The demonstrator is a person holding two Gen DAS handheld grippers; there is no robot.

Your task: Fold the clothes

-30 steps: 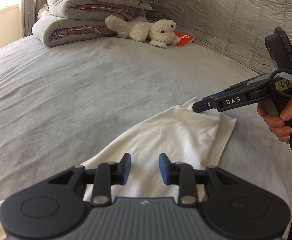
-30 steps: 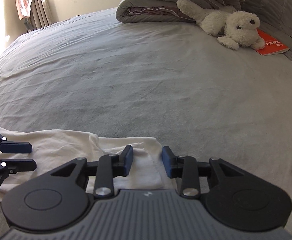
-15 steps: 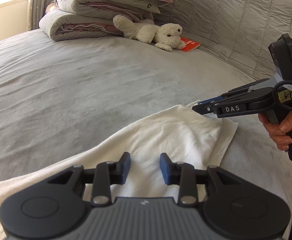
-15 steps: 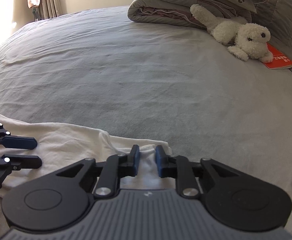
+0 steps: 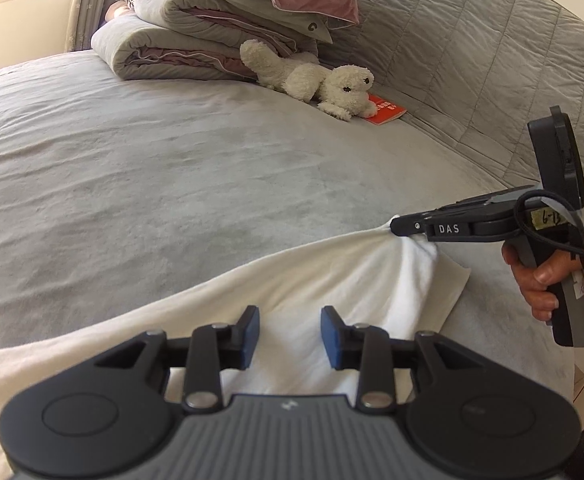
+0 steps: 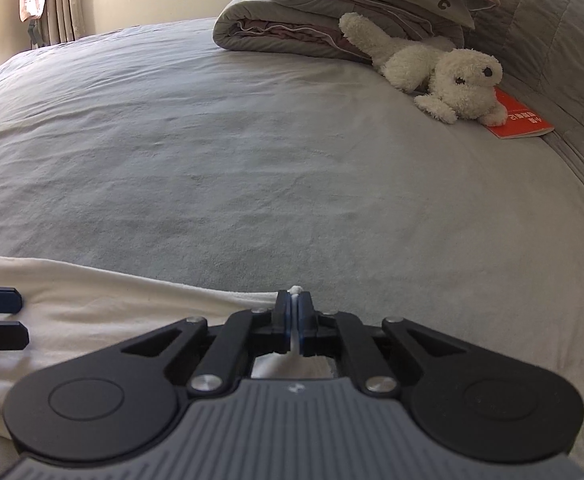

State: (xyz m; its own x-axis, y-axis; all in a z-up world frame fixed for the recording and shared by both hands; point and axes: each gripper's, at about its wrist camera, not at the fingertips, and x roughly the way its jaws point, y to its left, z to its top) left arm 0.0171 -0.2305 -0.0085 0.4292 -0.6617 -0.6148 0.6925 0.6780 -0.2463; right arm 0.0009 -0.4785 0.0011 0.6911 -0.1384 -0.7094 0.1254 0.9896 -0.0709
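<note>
Now white garment point(image 6: 139, 304) sits pinched in right gripper point(image 6: 294, 312) jaws.

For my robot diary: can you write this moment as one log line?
right gripper: shut on white garment corner | left gripper: open above it | bed: garment unfolded

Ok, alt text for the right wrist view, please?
The right gripper is shut on a pinch of white garment lying on a grey bed. A plush dog and folded bedding lie beyond.
</note>
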